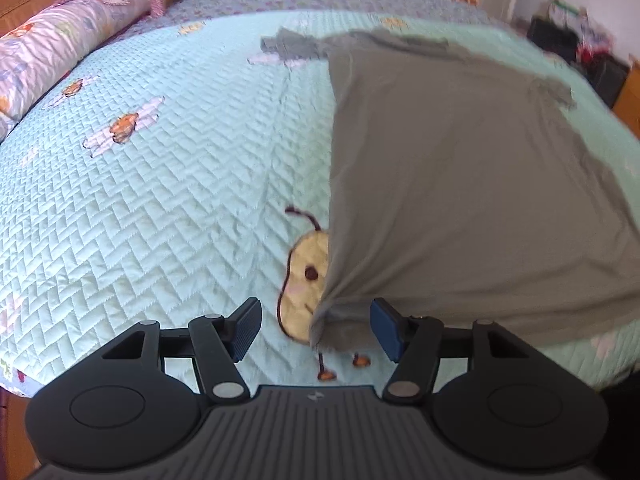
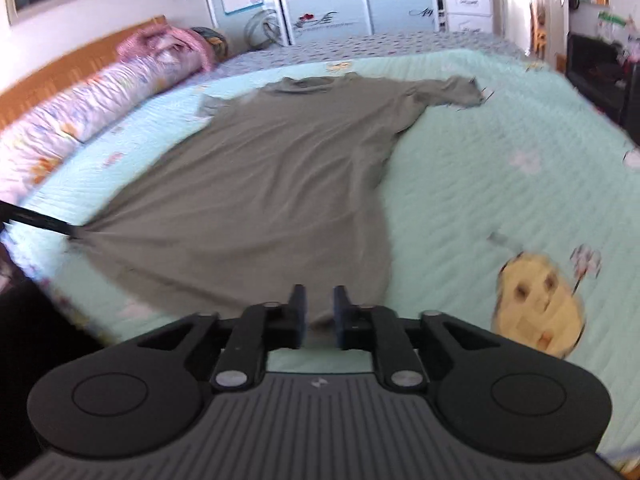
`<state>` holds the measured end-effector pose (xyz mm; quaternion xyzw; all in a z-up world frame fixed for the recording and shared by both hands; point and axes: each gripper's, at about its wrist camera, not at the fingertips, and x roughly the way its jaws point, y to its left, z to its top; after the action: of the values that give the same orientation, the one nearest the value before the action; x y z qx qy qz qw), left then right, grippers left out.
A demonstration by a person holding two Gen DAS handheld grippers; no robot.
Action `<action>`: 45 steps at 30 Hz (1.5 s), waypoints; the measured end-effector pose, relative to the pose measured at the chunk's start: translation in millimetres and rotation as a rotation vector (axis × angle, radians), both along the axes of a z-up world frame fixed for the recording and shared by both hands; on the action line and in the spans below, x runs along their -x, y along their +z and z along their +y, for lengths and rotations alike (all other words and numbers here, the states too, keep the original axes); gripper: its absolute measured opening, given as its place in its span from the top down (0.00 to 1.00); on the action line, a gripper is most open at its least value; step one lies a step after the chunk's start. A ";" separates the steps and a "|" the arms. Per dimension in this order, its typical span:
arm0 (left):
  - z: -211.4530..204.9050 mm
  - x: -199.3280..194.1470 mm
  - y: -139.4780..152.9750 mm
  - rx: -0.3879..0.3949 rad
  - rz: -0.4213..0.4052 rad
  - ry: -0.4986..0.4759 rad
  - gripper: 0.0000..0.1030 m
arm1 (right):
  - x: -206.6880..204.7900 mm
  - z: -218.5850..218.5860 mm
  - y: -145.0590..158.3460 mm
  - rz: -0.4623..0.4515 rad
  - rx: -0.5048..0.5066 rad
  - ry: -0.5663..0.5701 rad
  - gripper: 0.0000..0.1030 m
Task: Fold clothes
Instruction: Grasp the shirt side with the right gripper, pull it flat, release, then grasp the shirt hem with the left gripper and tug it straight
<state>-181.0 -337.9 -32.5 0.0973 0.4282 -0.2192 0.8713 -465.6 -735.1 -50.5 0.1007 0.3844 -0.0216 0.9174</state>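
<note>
Left wrist view: the left hand-held gripper (image 1: 316, 330) stands wide apart, its fingers released. A bunched hem corner of the grey T-shirt (image 1: 460, 184) lies between the two pads, closer to the right-hand one, with no pad pressing on it. The rest of the shirt spreads ahead and to the right over the quilted bed (image 1: 160, 200). A rolled blanket (image 1: 44, 52) lies far off to the left.

Right wrist view: the right hand-held gripper (image 2: 320, 312) has its fingers drawn close with a narrow gap, and the hem of the T-shirt (image 2: 260, 180) runs right into that gap. Whether the pads truly pinch the cloth I cannot tell. Far to the left, a dark fingertip of the other hand-held gripper (image 2: 36, 222) meets the opposite hem corner, where the cloth gathers into creases. The shirt lies spread, collar farthest ahead, one sleeve reaching right.

My reading: the hem corners are being handled, which fits either taking hold before a fold or letting go after laying the shirt flat. Any coming grip needs both corners held evenly so the cloth stays smooth.
</note>
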 end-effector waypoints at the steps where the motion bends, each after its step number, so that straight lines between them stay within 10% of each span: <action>1: 3.6 -1.7 2.9 0.028 0.001 0.018 0.39 | -3.8 -1.6 -1.1 0.008 0.007 0.003 0.74; 14: 36.3 -42.0 -14.6 0.130 0.115 0.195 0.33 | 0.5 -4.0 -5.8 0.047 0.038 -0.098 0.67; 37: -4.0 33.6 -24.6 -0.199 -0.329 -0.496 0.35 | -1.2 39.9 10.0 -0.011 -0.110 -0.193 0.54; 39: -5.1 35.3 -24.6 -0.214 -0.353 -0.562 0.47 | -0.8 42.3 11.7 -0.015 -0.111 -0.190 0.54; 41: -6.9 30.9 -26.4 -0.230 -0.354 -0.601 0.79 | -0.2 43.0 12.6 -0.015 -0.113 -0.194 0.54; 45: -9.7 24.7 -29.8 -0.263 -0.363 -0.658 0.80 | 2.4 43.4 14.2 -0.018 -0.130 -0.208 0.53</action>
<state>-205.7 -347.6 -62.3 0.3772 0.2375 -0.4094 0.7961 -468.0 -691.8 -36.3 0.1992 0.3644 -0.0910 0.9051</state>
